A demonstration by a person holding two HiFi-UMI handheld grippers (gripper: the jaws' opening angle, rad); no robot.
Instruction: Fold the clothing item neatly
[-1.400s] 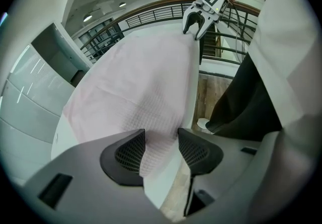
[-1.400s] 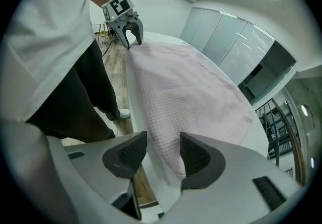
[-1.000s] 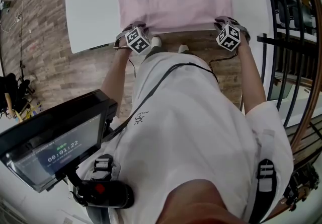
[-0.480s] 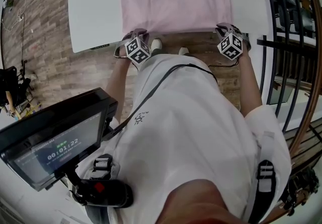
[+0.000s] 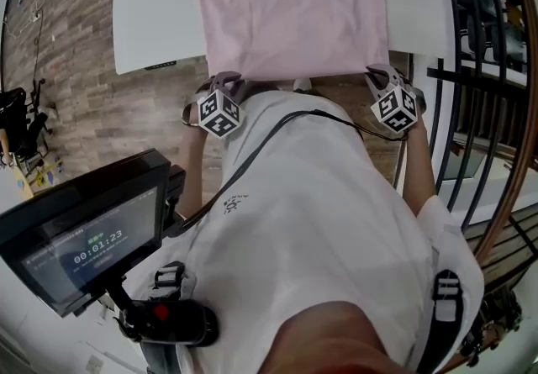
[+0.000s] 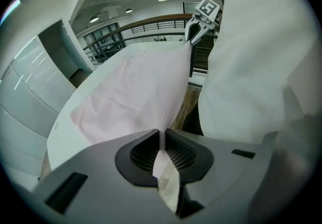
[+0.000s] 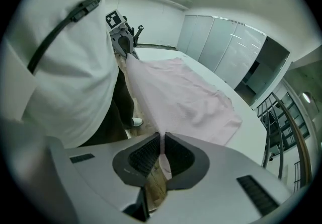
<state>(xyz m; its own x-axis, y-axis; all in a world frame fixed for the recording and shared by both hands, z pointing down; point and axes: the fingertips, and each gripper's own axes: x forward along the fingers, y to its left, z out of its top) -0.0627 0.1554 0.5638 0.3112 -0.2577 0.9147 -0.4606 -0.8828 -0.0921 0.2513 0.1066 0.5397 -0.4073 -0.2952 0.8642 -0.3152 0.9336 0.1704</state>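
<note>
Garment (image 5: 292,15) is laid out flat, pink, on the white table (image 5: 155,11) at 12 o'clock in the head view, with its near edge drawn off the table's rim toward the person. Both near corners are pinched: the 7 o'clock one by the left gripper (image 6: 162,142), the 5 o'clock one by the right gripper (image 7: 162,148). Both sets of jaws have just been closing and are clamped almost together, with only thin fabric squeezed between the pads and a bit of hem poking out behind.

Progress-wise, the grab is done but the fold isn't. No doubled-over layer can be seen, and the near edge is probably meant to be carried toward 12 o'clock. No sleeves can be made out, so whether side folds are already tucked in can't be told.

Writing: 00:01:23 can be read on the screen (image 5: 84,246) at 8 o'clock. A small logo (image 5: 234,201) is printed on the person's shirt, too tiny to read. No tag is seen on the pink fabric.
</note>
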